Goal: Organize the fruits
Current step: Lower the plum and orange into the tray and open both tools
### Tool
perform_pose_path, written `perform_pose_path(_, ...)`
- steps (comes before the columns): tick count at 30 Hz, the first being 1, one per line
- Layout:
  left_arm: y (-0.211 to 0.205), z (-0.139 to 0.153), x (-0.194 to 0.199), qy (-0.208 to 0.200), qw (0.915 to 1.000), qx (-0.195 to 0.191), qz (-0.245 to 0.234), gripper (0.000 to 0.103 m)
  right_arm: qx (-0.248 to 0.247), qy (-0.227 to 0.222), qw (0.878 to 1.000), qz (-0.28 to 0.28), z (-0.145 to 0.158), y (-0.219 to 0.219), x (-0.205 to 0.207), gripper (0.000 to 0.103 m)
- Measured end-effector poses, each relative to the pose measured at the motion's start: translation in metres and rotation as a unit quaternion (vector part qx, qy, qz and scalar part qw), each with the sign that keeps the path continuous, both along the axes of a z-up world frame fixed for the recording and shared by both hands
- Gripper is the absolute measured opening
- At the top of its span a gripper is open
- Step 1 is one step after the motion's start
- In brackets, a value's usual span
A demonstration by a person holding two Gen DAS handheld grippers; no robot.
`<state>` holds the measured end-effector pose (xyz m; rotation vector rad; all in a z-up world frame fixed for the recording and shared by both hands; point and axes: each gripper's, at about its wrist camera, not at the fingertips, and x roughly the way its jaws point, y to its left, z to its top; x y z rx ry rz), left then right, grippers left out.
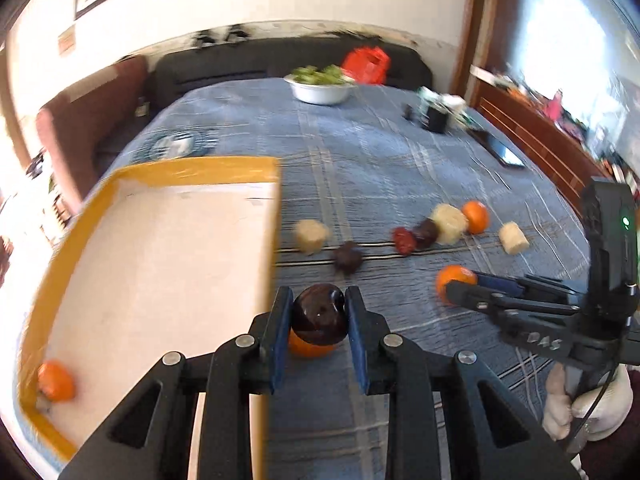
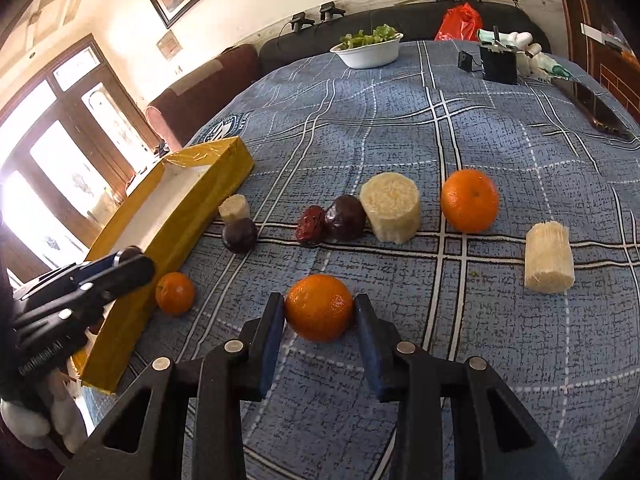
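Between the blue pads of the left gripper [image 1: 318, 312] sat a dark, shiny round fruit [image 1: 319, 314], squeezed tight and held above the blue checked cloth [image 1: 360, 168]. Just under it, a small orange [image 1: 308, 346] peeked out, lying on the cloth beside the box. The right gripper [image 2: 319, 312] had its pads pressed on a bigger orange [image 2: 319, 307], bright, round and bumpy, on the near part of the cloth.

On the left stood a yellow box [image 1: 180, 170] with a white floor. One orange [image 1: 56, 376] lay in its near left corner. The rest of its floor looked bare. At the far end of the cloth was a white bowl [image 2: 370, 56] full of green leaves.

Farther out on the cloth lay a row of things: a small pale block [image 2: 236, 208] with a dark round fruit [image 2: 239, 235] touching it, then a wrinkled red fruit [image 2: 310, 222] touching another dark fruit [image 2: 345, 218], a big pale block [image 2: 391, 208], a third loose orange [image 2: 470, 200], and a pale block [image 2: 548, 256] alone at the right.

Only the left wrist view showed the orange inside the box. It was blurry. Only the right wrist view showed the row sharply and the outer wall of the box. A gloved hand [image 2: 60, 412] holding the left gripper showed there, and a red bag [image 2: 458, 22] lay far off.
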<state>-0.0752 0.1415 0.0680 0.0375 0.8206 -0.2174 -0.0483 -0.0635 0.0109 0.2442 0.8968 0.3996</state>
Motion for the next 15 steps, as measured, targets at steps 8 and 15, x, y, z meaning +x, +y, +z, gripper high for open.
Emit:
perform_pose_path(8, 0.107, -0.008, -0.006, 0.021, 0.9898, -0.015, 0.14, 0.026, 0.009, -0.037, 0.997, 0.069, 0.044, 0.054, -0.02, 0.04)
perform_pose_path(15, 0.146, -0.024, -0.001, 0.042, 0.9822, -0.027, 0.181, 0.026, -0.008, -0.039, 0.986, 0.163, 0.055, 0.145, -0.022, 0.04)
